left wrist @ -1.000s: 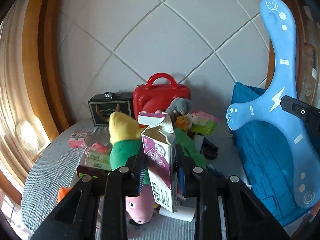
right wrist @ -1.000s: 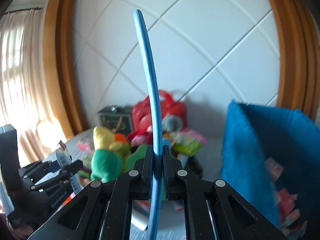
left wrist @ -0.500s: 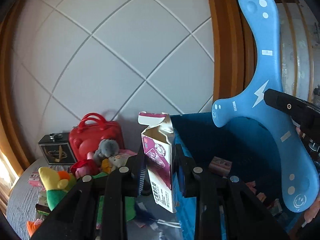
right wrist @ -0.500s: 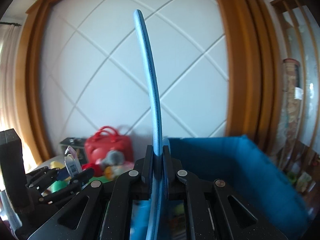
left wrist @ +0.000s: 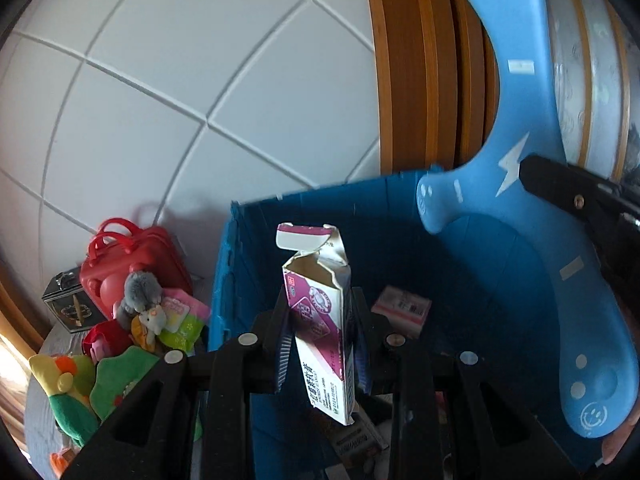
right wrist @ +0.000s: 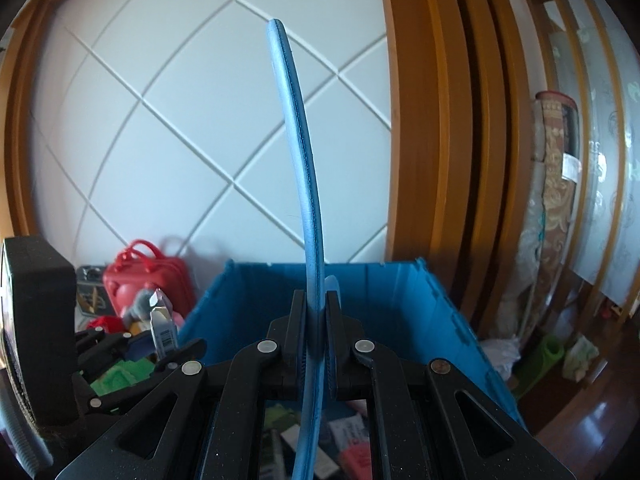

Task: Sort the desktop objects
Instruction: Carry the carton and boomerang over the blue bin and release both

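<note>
Over the blue bin [left wrist: 256,280], the left gripper [left wrist: 320,344] has its jaws clenched mid-body on a light, crushable opened carton [left wrist: 320,320], while the right gripper [right wrist: 317,344] pinches a thin, flexible-looking foam boomerang [right wrist: 300,168] near its hub.

Both tongs swung from plush pile to above blue bin [left wrist: 256,264].

A grey table [left wrist: 40,412] shows at 8 o'clock in the left wrist view. On it: plush toys [left wrist: 72,384], a red case [left wrist: 132,264], a dark box [left wrist: 66,306], and the blue bin [left wrist: 228,280] at centre.
</note>
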### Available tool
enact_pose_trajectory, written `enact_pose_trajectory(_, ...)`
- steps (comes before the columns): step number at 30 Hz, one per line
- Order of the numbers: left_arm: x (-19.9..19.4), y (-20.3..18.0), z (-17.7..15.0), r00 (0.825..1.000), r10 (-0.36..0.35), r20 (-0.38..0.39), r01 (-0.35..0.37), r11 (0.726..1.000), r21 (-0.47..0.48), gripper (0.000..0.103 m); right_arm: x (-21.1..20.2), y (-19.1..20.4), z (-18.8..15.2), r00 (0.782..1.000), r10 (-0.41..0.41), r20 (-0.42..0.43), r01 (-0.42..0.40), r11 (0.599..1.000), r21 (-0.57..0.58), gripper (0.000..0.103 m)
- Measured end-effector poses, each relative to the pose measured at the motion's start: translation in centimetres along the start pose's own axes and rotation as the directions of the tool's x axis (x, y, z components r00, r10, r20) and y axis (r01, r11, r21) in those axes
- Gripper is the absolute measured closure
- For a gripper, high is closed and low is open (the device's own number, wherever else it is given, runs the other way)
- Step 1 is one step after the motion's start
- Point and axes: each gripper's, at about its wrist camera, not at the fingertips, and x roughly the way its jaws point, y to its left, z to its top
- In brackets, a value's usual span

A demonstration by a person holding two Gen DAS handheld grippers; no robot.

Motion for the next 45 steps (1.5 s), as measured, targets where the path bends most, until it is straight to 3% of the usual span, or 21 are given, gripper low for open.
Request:
enact_pose_trajectory(6,2.2,-1.0,-0.4,0.998,-0.009,-0.068,0.009,1.000,0.008,0.077,3.7,-2.6,-1.7,0.995,-0.067,-0.079,0.067,0.998,0.010,0.094)
enact_pose_trajectory(13,3.8,-1.5,-1.2,0.994,0.003,-0.112,0.002,0.999,0.047,0.077,7.3,-3.6,-3.8,0.980,-0.076,-0.186,0.078,0.997,0.002,0.094)
enact_pose_trajectory(18,3.7,-2.3,-1.2,0.995,0.012,-0.100,-0.004,0.996,0.084,0.076,7.1,-2.9,-4.0,0.977,-0.114,-0.178,0.109,0.993,-0.037,0.094)
enact_pose_trajectory(25,4.3,-2.8,-1.4,0.990,-0.005,-0.140,0.020,0.994,0.106,0.074,7.6,-3.2,-4.2,0.968,-0.168,-0.187,0.162,0.986,-0.045,0.095)
enact_pose_trajectory(27,4.4,-2.8,-1.5,0.990,-0.007,-0.144,0.022,0.994,0.109,0.067,7.6,-3.4,-4.2,0.965,-0.183,-0.189,0.177,0.983,-0.046,0.095)
enact_pose_trajectory(29,4.3,-2.9,-1.5,0.990,-0.004,-0.139,0.020,0.993,0.114,0.045,7.8,-3.4,-4.2,0.962,-0.192,-0.193,0.187,0.981,-0.048,0.094)
enact_pose_trajectory(30,4.2,-2.9,-1.5,0.991,-0.001,-0.130,0.017,0.993,0.117,0.042,7.8,-3.5,-4.2,0.961,-0.199,-0.193,0.193,0.980,-0.050,0.093)
enact_pose_trajectory(32,3.8,-3.0,-1.5,0.993,0.000,-0.121,0.014,0.993,0.117,0.037,7.8,-3.5,-4.2,0.956,-0.218,-0.194,0.212,0.976,-0.053,0.087)
enact_pose_trajectory(33,3.7,-3.0,-1.5,0.992,-0.008,-0.128,0.023,0.993,0.112,0.037,7.8,-3.6,-4.2,0.954,-0.225,-0.197,0.219,0.974,-0.053,0.075)
enact_pose_trajectory(34,3.7,-2.9,-1.5,0.990,-0.021,-0.140,0.036,0.994,0.105,0.037,7.9,-3.7,-4.2,0.951,-0.232,-0.205,0.226,0.973,-0.050,0.052)
enact_pose_trajectory(36,3.4,-2.9,-1.6,0.987,-0.032,-0.157,0.048,0.994,0.097,0.037,8.0,-3.8,-4.2,0.946,-0.237,-0.219,0.232,0.971,-0.049,0.025)
enact_pose_trajectory(39,2.8,-2.6,-1.7,0.986,-0.020,-0.168,0.035,0.996,0.086,0.037,7.6,-3.8,-3.9,0.944,-0.238,-0.230,0.232,0.971,-0.052,0.024)
enact_pose_trajectory(45,0.5,-1.7,-3.0,0.979,-0.031,-0.201,0.043,0.997,0.056,0.037,4.7,-3.8,-3.7,0.943,-0.211,-0.258,0.204,0.977,-0.055,0.007)
